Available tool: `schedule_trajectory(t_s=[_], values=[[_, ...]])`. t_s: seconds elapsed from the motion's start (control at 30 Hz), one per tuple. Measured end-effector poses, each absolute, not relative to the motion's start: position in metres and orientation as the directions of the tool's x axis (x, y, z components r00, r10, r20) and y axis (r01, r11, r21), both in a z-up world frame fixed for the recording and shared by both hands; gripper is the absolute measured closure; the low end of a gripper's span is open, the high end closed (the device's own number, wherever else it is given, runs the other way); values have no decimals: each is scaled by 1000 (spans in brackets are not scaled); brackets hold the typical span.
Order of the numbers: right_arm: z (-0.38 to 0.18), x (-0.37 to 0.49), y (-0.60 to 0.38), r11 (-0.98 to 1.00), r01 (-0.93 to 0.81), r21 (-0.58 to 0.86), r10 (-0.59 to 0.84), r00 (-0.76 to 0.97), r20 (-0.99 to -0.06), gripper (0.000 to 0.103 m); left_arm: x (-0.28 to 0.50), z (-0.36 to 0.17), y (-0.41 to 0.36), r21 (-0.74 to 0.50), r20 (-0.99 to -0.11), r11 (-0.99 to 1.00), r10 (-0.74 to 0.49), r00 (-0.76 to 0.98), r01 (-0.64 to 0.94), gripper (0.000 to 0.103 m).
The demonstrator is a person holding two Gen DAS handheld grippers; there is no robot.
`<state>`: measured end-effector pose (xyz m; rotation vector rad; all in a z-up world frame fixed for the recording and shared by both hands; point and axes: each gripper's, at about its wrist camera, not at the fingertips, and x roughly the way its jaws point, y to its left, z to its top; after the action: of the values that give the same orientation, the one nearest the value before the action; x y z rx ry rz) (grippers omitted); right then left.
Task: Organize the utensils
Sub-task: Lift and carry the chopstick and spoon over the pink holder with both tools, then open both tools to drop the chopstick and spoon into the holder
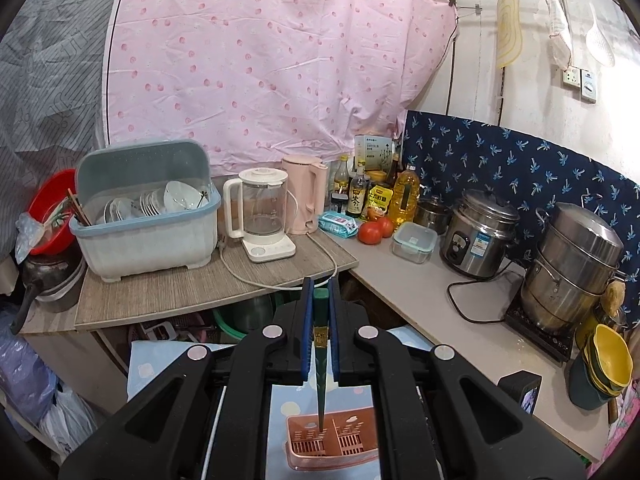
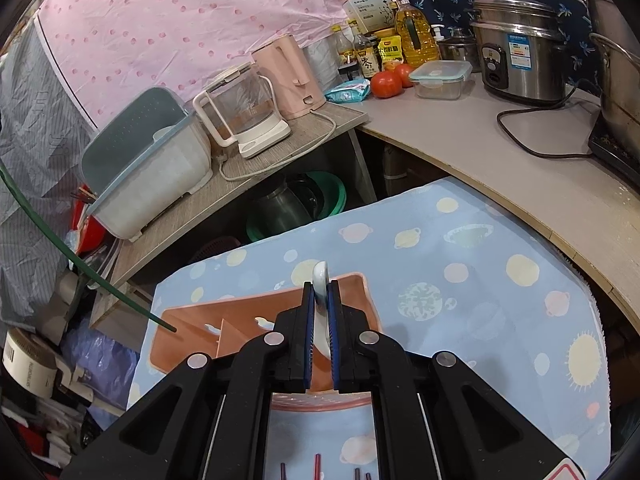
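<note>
My left gripper (image 1: 321, 294) is shut on a dark green chopstick (image 1: 320, 364) with a gold band. The chopstick hangs tip down into the left compartment of a pink slotted utensil holder (image 1: 352, 450). In the right wrist view the same chopstick (image 2: 84, 270) slants in from the left, its tip at the holder's (image 2: 192, 338) left end. My right gripper (image 2: 321, 294) is shut on a white ceramic spoon (image 2: 321, 276), held edge-on just above the holder's right part. The spoon's bowl is hidden behind the fingers.
The holder stands on a blue planet-print cloth (image 2: 460, 280). Several chopstick ends (image 2: 317, 466) lie near the cloth's front edge. On the counter behind are a dish rack (image 1: 148, 216), two kettles (image 1: 264, 216), bottles, tomatoes (image 1: 374, 230), a rice cooker (image 1: 478, 232) and a steamer pot (image 1: 572, 268).
</note>
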<state>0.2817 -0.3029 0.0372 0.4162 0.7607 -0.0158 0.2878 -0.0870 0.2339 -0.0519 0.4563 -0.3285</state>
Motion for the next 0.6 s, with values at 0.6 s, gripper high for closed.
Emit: schedule_trajectory(t_s=[0.6], values=[[34, 268, -301, 925, 189, 329, 89, 734, -673, 78, 290, 189, -87, -81, -498, 968, -245, 832, 236, 61]])
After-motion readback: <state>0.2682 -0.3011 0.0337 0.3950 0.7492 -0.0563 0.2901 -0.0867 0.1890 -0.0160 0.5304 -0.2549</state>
